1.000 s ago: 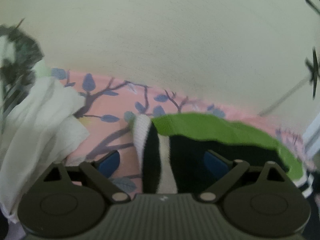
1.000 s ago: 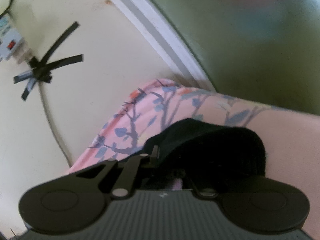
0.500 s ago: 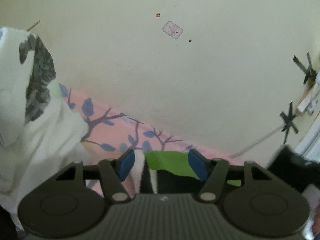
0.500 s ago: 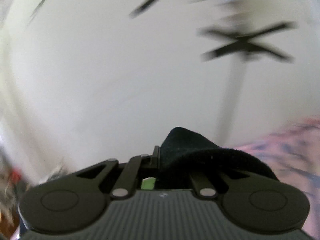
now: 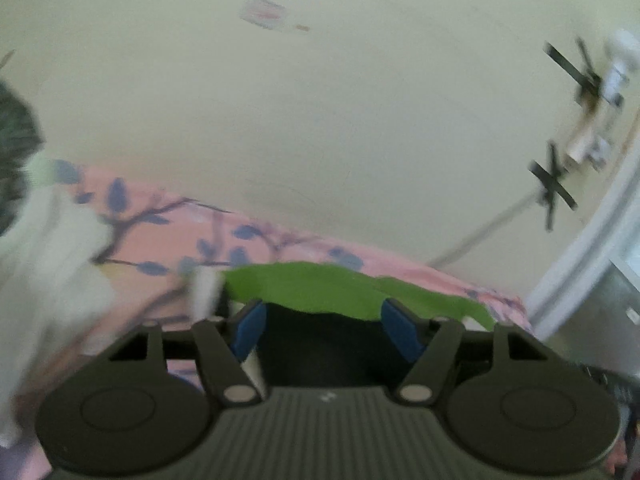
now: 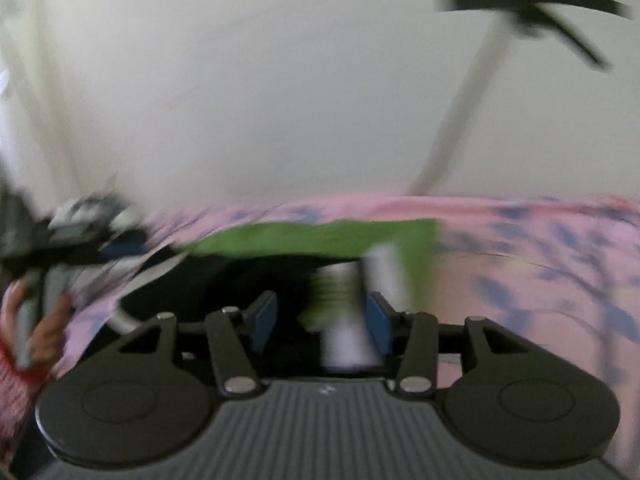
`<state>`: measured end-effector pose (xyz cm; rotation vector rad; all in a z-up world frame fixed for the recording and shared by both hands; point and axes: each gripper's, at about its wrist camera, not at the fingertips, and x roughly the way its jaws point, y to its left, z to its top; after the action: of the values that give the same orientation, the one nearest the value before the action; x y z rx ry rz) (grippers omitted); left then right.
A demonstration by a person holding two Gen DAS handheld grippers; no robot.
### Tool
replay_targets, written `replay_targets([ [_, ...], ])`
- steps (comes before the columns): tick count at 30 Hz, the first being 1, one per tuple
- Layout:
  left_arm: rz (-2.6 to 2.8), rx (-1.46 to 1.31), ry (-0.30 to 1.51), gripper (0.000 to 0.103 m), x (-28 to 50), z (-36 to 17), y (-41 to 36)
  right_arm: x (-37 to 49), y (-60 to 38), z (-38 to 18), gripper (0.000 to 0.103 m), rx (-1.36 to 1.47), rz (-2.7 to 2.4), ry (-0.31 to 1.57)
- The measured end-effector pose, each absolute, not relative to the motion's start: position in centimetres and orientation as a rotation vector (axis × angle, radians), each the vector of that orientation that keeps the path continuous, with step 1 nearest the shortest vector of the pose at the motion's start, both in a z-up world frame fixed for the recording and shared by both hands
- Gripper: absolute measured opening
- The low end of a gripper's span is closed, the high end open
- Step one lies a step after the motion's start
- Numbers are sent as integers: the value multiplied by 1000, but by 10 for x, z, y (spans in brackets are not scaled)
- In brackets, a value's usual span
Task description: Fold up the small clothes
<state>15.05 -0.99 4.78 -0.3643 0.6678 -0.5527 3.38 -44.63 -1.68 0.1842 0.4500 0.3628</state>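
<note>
A small garment, green (image 5: 320, 286) with black and white stripes, lies on the pink flowered sheet (image 5: 152, 240). My left gripper (image 5: 324, 330) is open, its blue pads either side of the black part of the garment. My right gripper (image 6: 320, 316) is open over the same garment (image 6: 320, 236), with a striped white end between its pads. The other gripper and the hand that holds it (image 6: 36, 320) show at the left of the right wrist view. Both views are blurred.
A heap of white cloth (image 5: 44, 280) lies at the left on the sheet. The cream wall (image 5: 320, 120) rises behind the bed, with a cable taped on by black crosses (image 5: 552, 188) at the right.
My right gripper, shut on black cloth before, is now open over the garment on the sheet. My left gripper has stayed open and shifted over the garment.
</note>
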Motion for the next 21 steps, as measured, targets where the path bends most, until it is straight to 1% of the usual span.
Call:
replay_targets([
  [3, -598, -320, 707, 69, 148, 51, -37, 35, -482, -20, 41, 291, 323, 429],
  [5, -605, -252, 691, 86, 142, 58, -57, 40, -489, -23, 41, 300, 297, 419],
  [6, -613, -214, 676, 89, 137, 62, -67, 45, -490, -25, 44, 300, 288, 422],
  [7, -629, -180, 663, 93, 132, 66, -76, 52, -491, -27, 49, 301, 277, 432],
  [8, -649, -151, 655, 96, 125, 70, -85, 60, -490, -31, 51, 299, 264, 444],
  [10, -666, -73, 654, 98, 115, 72, -103, 75, -484, -36, 53, 289, 257, 463],
  [12, -644, 9, 663, 98, 109, 67, -118, 93, -478, -40, 57, 307, 271, 476],
  [13, -631, 30, 669, 96, 107, 63, -122, 101, -476, -42, 57, 330, 287, 490],
  [14, -616, 40, 678, 91, 107, 59, -124, 107, -474, -44, 56, 346, 303, 505],
  [15, -601, 39, 692, 83, 110, 54, -125, 112, -470, -47, 38, 349, 326, 520],
  [16, -599, 36, 705, 53, 113, 51, -124, 114, -464, -48, 0, 331, 340, 538],
  [17, -602, 36, 719, 23, 117, 48, -125, 114, -459, -49, 0, 299, 332, 533],
  [18, -592, 34, 720, 13, 121, 46, -126, 111, -458, -48, 0, 280, 300, 502],
  [19, -557, 41, 698, 9, 123, 44, -126, 110, -462, -48, 0, 290, 258, 473],
  [21, -429, 78, 639, 10, 127, 44, -122, 111, -476, -51, 0, 346, 153, 453],
])
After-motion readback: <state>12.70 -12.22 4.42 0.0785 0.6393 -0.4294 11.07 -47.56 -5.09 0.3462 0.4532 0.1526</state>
